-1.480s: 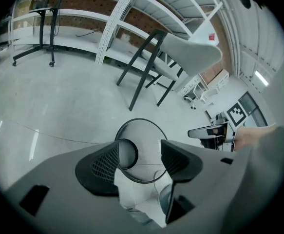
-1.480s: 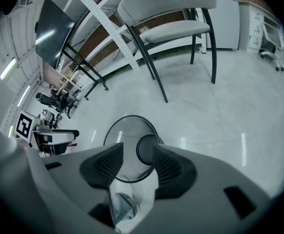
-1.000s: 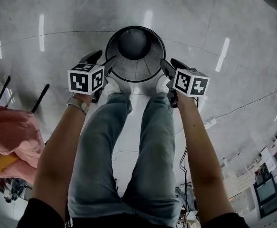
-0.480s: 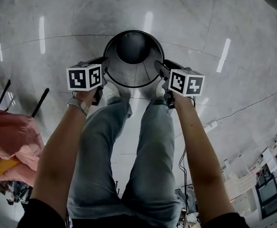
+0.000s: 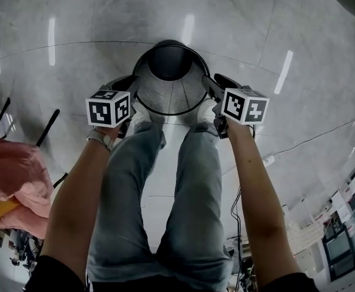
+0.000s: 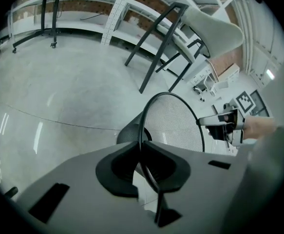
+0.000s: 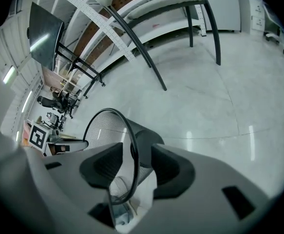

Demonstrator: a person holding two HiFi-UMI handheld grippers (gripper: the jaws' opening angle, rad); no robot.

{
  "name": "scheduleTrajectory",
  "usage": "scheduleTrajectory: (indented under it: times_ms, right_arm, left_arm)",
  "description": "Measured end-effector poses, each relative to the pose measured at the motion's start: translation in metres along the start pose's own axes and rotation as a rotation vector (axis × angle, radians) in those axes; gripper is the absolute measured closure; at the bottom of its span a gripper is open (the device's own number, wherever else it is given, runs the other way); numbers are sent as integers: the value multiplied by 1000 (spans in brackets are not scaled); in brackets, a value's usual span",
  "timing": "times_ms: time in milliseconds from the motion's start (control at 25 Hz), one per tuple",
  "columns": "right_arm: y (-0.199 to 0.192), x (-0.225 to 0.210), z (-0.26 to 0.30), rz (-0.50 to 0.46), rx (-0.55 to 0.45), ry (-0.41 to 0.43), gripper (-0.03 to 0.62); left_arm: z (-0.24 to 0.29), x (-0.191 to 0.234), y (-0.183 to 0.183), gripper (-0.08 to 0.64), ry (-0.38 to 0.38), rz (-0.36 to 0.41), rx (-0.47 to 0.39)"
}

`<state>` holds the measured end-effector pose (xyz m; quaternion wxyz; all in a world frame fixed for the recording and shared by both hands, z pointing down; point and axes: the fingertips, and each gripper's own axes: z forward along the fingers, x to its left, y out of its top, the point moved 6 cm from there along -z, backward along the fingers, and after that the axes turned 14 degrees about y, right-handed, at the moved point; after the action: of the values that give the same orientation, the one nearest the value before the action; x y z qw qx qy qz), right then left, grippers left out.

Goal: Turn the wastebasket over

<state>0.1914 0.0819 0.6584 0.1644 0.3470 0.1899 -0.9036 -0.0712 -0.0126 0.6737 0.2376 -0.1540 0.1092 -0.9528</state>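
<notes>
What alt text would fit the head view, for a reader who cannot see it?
Seen from above, a person standing on a glossy grey floor has the left hand-held gripper and the right hand-held gripper at opposite sides of the rim of a black mesh wastebasket. Jeans-clad legs and bare forearms fill the lower frame; pink cloth lies at the left edge.

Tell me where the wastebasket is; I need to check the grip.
Head view, upper centre: the wastebasket is just ahead of the person's shoes, its rim between the jaws of the left gripper and right gripper.
</notes>
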Motion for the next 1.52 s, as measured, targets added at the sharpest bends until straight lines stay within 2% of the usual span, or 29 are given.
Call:
scheduleTrajectory:
  times_ms: [80, 320, 440, 520, 600, 720, 840, 960, 1040, 1080, 1240, 1400, 1480, 1520]
  right_arm:
    - [-1, 3, -3, 1, -4, 29, 407]
    - [-20, 21, -12, 74, -27, 224, 396]
    - [-25, 24, -22, 68, -39, 244, 387]
    - [-26, 30, -26, -5, -12, 234, 371]
    - [-20, 38, -28, -128, 25, 224, 370]
    - [-16, 54, -28, -289, 80, 257, 370]
    - [-25, 72, -11, -429, 228, 313, 370]
    - [-42, 84, 10, -558, 386, 308, 371]
    - [-49, 88, 17, -582, 406, 270, 454]
    - [-52, 91, 19, -583, 388, 249, 472]
    - [-58, 97, 21, -582, 321, 189, 479]
    - [-66, 103, 21, -554, 324, 181, 477]
    - [-72, 105, 21, -555, 328, 184, 472]
    - [-75, 107, 20, -565, 333, 187, 472]
  left_arm:
    - [-4, -4, -7, 515, 4, 25, -17]
    - [-13, -3, -27, 514, 39, 36, -23]
    - [-19, 0, -40, 507, 71, 65, -17]
    - [-23, 3, -48, 504, 87, 102, -18]
    - [-26, 2, -56, 503, 112, 146, -23]
    - [-32, -1, -68, 506, 145, 210, -26]
    - [-35, -4, -75, 514, 172, 266, -35]
    - [-35, -3, -80, 517, 195, 283, -42]
    - [-35, -2, -86, 515, 220, 268, -27]
    - [-36, 0, -90, 515, 234, 257, -19]
    - [-52, 3, -95, 509, 270, 180, -74]
    - [-86, 7, -104, 456, 320, 36, -129]
    - [-100, 0, -109, 456, 266, -61, -148]
    - [-104, -7, -110, 456, 197, -131, -153]
